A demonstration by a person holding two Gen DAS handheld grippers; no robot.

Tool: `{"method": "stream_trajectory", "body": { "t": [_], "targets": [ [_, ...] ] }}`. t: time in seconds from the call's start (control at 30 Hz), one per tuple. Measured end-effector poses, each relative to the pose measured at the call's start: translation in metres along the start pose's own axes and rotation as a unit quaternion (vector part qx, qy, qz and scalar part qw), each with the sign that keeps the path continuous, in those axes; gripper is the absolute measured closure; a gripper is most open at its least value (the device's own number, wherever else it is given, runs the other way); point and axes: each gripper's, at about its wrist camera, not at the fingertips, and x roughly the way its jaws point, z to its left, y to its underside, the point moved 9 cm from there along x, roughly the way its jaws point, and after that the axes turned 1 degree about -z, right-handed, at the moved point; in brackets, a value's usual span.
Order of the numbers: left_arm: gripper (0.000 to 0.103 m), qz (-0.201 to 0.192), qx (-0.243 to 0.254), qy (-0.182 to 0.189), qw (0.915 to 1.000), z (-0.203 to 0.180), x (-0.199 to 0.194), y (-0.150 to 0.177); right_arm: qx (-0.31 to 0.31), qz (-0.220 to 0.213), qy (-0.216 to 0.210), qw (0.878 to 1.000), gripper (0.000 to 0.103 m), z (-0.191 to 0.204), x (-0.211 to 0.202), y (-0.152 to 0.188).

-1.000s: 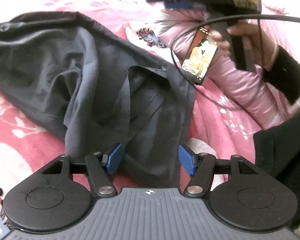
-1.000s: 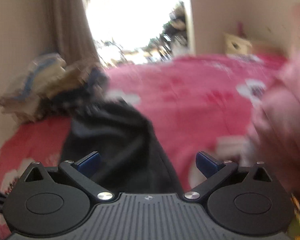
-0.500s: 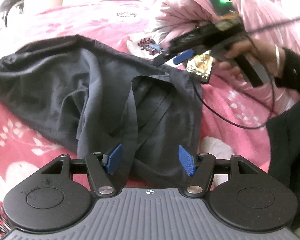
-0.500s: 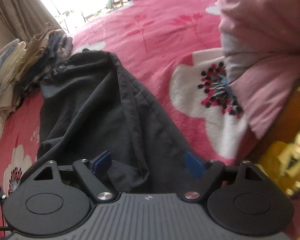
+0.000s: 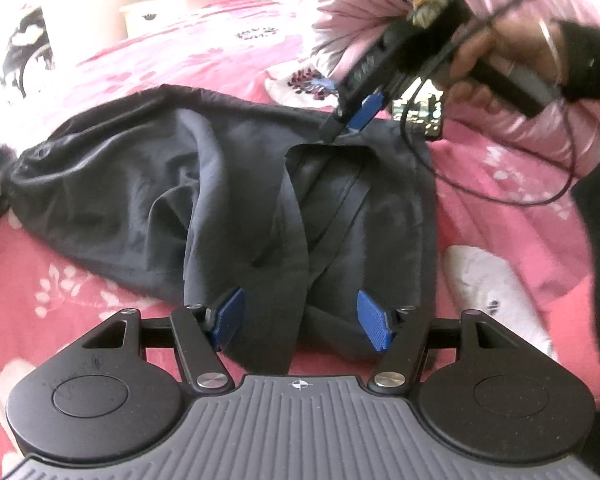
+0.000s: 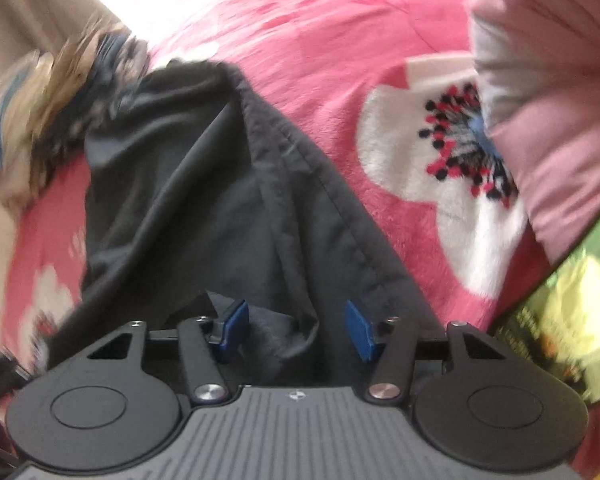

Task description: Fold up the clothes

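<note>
a dark garment lies rumpled across the pink blanket, its near end bunched with a loose strap. the left gripper sits spread over that near end, and the right gripper is spread too, low at the far right corner beside a phone. it looks like the corner-taking step of a fold, and each claw would need to close on a single edge, not a bunch.

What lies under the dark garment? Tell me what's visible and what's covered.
The dark garment lies on the pink floral blanket, visible all around it. Anything beneath its crumpled folds is covered.
</note>
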Motion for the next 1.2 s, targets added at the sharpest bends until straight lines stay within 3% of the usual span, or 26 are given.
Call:
{"method": "stream_trajectory", "body": {
  "t": [0.13, 0.37, 0.47, 0.53, 0.6, 0.73, 1.1, 1.2],
  "targets": [
    [0.046, 0.008, 0.015, -0.011, 0.9998, -0.004, 0.018, 0.001, 0.082, 0.011, -0.023, 0.996, 0.045, -0.008, 0.003, -0.005],
    [0.057, 0.030, 0.014, -0.017, 0.9993, -0.006, 0.039, 0.003, 0.057, 0.038, 0.003, 0.998, 0.047, -0.006, 0.007, 0.004],
    [0.063, 0.033, 0.014, -0.024, 0.9991, -0.004, 0.041, 0.004, 0.029, 0.044, 0.009, 0.999, 0.059, -0.006, 0.007, 0.008],
    [0.078, 0.037, 0.014, -0.030, 0.9987, -0.001, 0.042, 0.005, -0.002, 0.044, 0.016, 0.999, 0.073, -0.004, 0.005, 0.008],
    [0.086, 0.040, 0.004, -0.029, 0.9988, 0.002, 0.041, 0.004, -0.026, 0.039, 0.016, 0.999, 0.085, -0.002, 0.000, 0.007],
    [0.098, 0.043, -0.014, -0.009, 0.9989, 0.003, 0.036, 0.000, -0.084, 0.019, 0.031, 0.996, 0.092, 0.004, -0.016, -0.003],
    [0.102, 0.030, -0.054, 0.097, 0.9934, -0.019, 0.018, -0.030, -0.244, 0.009, 0.122, 0.962, 0.098, 0.007, -0.050, -0.025],
    [0.102, 0.031, -0.058, 0.107, 0.9921, -0.023, 0.021, -0.033, -0.217, 0.021, 0.099, 0.971, 0.095, 0.005, -0.051, -0.027]
  ]
}}
